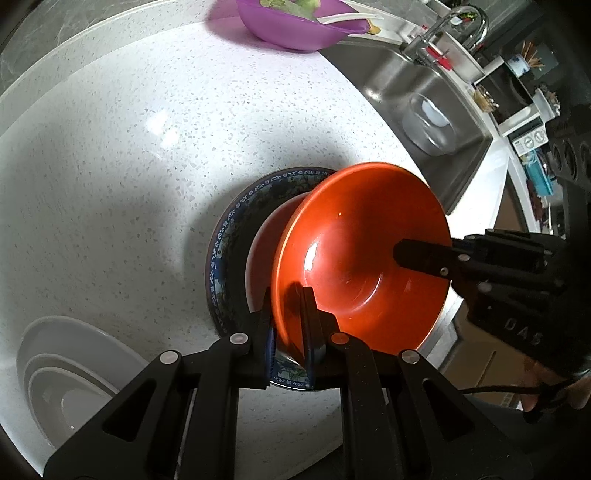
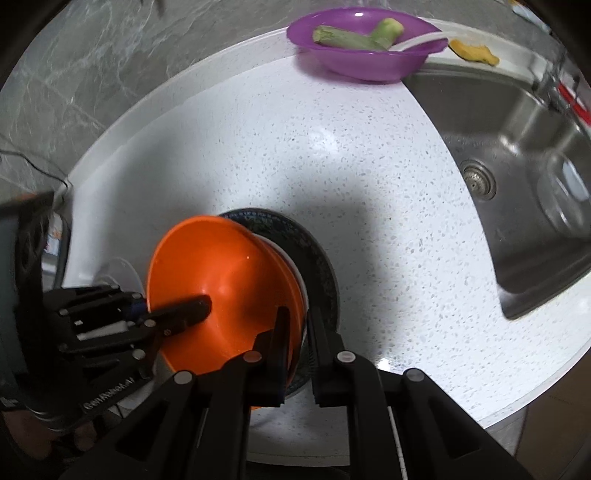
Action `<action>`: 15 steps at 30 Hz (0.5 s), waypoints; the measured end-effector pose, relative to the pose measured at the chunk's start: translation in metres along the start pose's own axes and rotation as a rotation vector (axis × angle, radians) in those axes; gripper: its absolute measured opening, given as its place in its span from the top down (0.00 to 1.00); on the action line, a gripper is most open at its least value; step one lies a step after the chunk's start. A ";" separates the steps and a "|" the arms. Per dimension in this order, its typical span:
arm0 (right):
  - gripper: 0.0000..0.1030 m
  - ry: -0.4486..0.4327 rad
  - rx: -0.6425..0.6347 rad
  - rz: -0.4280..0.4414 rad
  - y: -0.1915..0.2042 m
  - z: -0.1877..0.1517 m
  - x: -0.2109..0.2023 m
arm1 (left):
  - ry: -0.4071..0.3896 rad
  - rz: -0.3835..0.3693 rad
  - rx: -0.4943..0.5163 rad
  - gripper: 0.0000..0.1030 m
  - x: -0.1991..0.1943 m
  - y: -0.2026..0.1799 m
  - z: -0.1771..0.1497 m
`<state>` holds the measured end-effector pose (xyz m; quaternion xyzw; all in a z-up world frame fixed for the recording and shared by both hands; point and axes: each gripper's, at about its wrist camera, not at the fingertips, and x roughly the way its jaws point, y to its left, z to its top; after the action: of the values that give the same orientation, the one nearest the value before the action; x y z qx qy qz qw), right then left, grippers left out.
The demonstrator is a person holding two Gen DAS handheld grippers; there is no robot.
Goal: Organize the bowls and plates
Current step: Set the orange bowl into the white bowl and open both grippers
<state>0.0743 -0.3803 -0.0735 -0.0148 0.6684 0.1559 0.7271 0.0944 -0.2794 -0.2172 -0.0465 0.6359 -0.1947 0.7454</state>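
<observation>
Speckled white counter (image 1: 122,155), catalogued left to right. White bowls (image 1: 66,373), nested, lower left of the left wrist view; cut off by the lens edge, number unclear. Blue plate (image 1: 229,225), patterned rim, flat on the counter near its front edge; its middle is covered and its near rim runs behind the fingers. Lower orange bowl (image 1: 266,243), seated in the plate; only a crescent of it shows. Upper orange bowl (image 1: 354,258), tilted over the lower one, rim high on one side; whether its base touches the bowl beneath cannot be told. Left gripper (image 1: 290,325), clamped on the upper bowl's near rim, one finger inside, one outside; the outer pad is mostly hidden behind the wall. Right gripper (image 2: 295,332), pinching the opposite rim in the same way, one finger inside and one outside; from the left wrist view only its inner finger and body show, and part of a hand at the frame edge. Purple bowl (image 2: 365,48), at the back of the counter, holding green vegetable pieces (image 2: 354,37) and a white utensil (image 2: 417,40) whose end is hidden inside. Yellow scrap (image 2: 476,53) beside it, kind unclear. Steel sink (image 2: 517,155), far right, cropped by the frame. Clear vessel (image 1: 430,123) inside it, blurred. Tap (image 1: 458,26) behind, partly cut off.
</observation>
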 end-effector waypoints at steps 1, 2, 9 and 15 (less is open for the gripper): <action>0.89 0.003 -0.005 -0.005 0.002 0.000 0.002 | -0.004 -0.006 -0.008 0.89 -0.001 0.001 -0.001; 0.89 0.008 -0.008 -0.009 0.002 -0.001 0.003 | -0.005 -0.007 -0.013 0.89 -0.001 0.001 -0.001; 0.89 0.030 -0.031 -0.034 0.004 -0.004 0.009 | -0.024 -0.022 -0.030 0.85 -0.007 0.002 -0.004; 0.88 0.030 -0.028 -0.030 0.004 -0.005 0.012 | -0.055 -0.067 -0.015 0.57 -0.014 -0.004 -0.007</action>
<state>0.0695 -0.3749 -0.0847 -0.0375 0.6768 0.1544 0.7188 0.0852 -0.2766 -0.2047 -0.0784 0.6147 -0.2134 0.7553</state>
